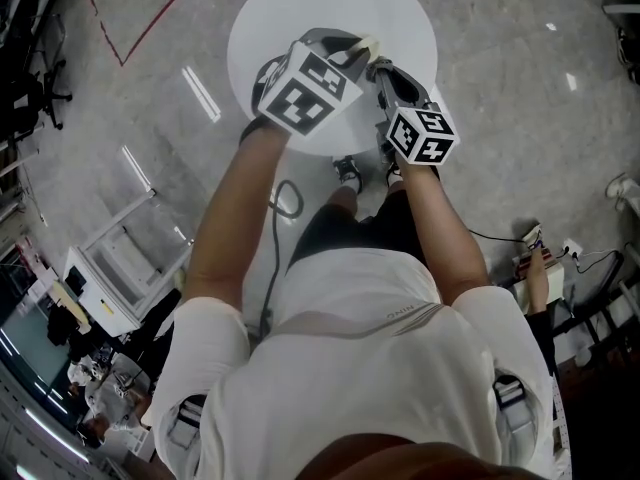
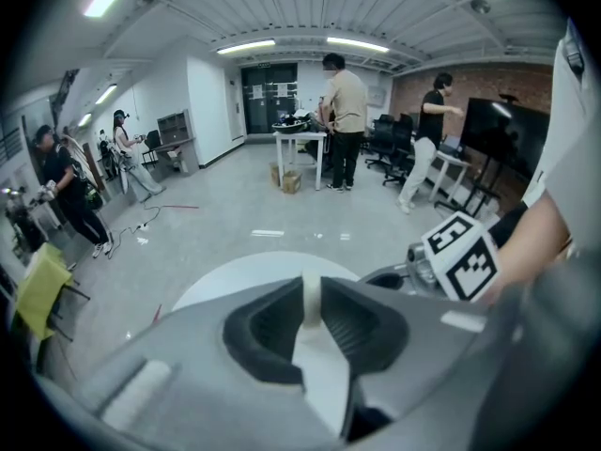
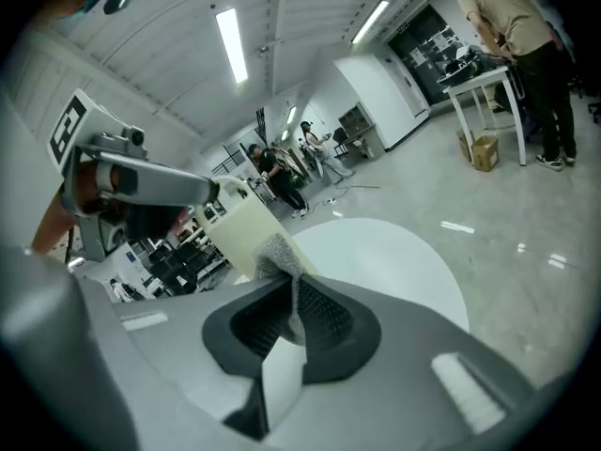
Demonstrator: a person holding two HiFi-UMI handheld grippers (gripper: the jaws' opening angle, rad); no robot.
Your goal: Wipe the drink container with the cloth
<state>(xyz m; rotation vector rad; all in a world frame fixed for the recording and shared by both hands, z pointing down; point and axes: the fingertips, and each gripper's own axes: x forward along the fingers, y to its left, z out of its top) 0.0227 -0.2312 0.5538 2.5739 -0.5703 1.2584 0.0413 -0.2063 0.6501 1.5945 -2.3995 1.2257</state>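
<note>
Both grippers hang over a round white table (image 1: 300, 8). My left gripper (image 1: 352, 48) is shut on a pale cream drink container (image 1: 366, 44), whose narrow edge shows between its jaws in the left gripper view (image 2: 312, 299). In the right gripper view the container (image 3: 242, 228) juts from the left gripper (image 3: 208, 191) as a tilted cream block. My right gripper (image 3: 293, 294) is shut on a grey mesh cloth (image 3: 280, 254), whose free end rests against the container's lower edge. The right gripper (image 1: 383, 68) sits just right of the left one.
The table (image 2: 235, 275) stands on a glossy grey floor with a red tape line (image 1: 130, 43). A white cabinet (image 1: 115, 268) is at the left, and cables and a power strip (image 1: 560, 253) at the right. Two people (image 2: 343, 120) stand by a far table.
</note>
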